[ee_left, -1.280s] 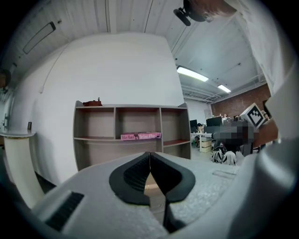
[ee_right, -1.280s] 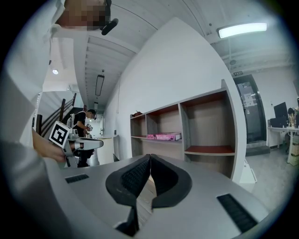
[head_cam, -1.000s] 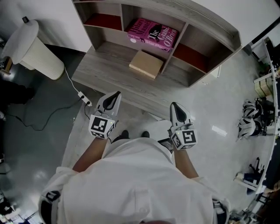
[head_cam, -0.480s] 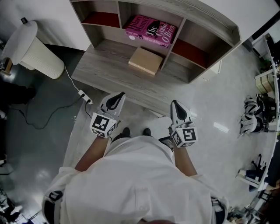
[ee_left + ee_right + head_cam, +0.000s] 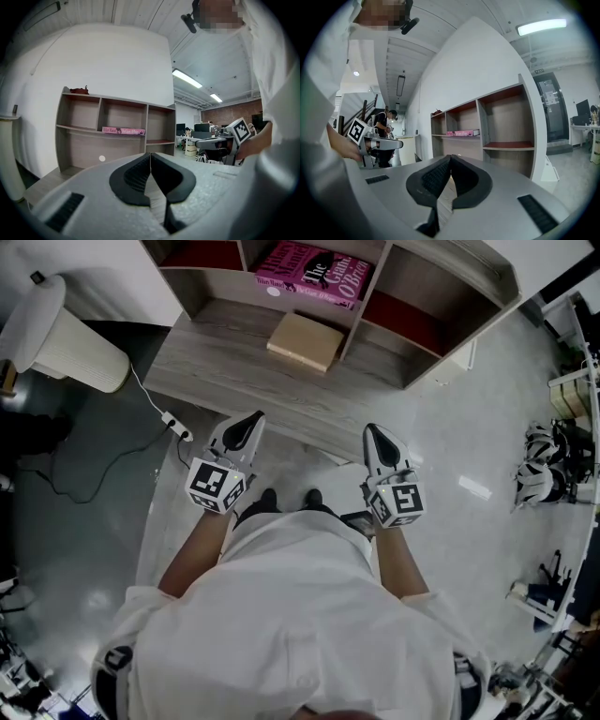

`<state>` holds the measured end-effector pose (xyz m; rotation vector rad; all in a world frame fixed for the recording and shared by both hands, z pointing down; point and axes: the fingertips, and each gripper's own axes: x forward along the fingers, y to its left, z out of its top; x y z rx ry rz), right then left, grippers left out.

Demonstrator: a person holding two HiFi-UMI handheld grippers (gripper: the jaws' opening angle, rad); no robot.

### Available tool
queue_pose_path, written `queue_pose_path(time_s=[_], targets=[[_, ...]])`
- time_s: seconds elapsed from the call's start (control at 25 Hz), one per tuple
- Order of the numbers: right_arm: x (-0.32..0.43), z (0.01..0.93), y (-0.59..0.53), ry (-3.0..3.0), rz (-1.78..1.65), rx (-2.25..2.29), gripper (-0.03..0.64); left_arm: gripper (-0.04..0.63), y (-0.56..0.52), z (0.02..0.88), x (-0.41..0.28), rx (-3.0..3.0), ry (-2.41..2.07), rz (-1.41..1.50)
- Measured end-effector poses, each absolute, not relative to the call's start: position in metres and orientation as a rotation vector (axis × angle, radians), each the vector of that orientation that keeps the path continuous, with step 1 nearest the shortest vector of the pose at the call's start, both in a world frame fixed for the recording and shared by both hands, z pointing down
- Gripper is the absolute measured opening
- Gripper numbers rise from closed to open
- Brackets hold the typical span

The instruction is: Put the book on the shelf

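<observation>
Pale glossy floor runs up to a low grey wood-grain shelf unit set against a white wall, with reddish linings in its outer compartments. From where I stand, the job looks done. The flat pink hardback book with dark lettering lies on its side in the middle compartment, on the upper board. It lies flat rather than spine-out, probably because that is the easiest way to slide a wide book in with two tools.

Below it, on the broad bottom ledge, sits a flat tan cardboard box, just in front of the divider and apart from the book. It looks like something left there, not part of the job.

The person in the white shirt stands facing the shelf from a little way back. Both tools are held level at waist height and point towards it. The left gripper has its black ribbed pads pressed together with nothing between them. The right gripper is the same, tips meeting and empty. Neither touches the shelf or the book. I read this as a resting pose after the release, with the tools held clear so nothing gets knocked.

Off to the left, a white ribbed cylindrical bin stands by the wall. A white power strip on a thin cable lies on the floor just beside the ledge's corner, something to mind when stepping away.
</observation>
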<state>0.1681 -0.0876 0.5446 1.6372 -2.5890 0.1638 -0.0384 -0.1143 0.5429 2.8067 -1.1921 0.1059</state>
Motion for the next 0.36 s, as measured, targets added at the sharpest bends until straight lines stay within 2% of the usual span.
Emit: queue_pose_path(time_s=[0.36], targets=[[0.187,0.541,-0.091,-2.585,0.156,1.645,0.015,0.018,-0.113,0.538,-0.024,2.843,-1.172,0.112]])
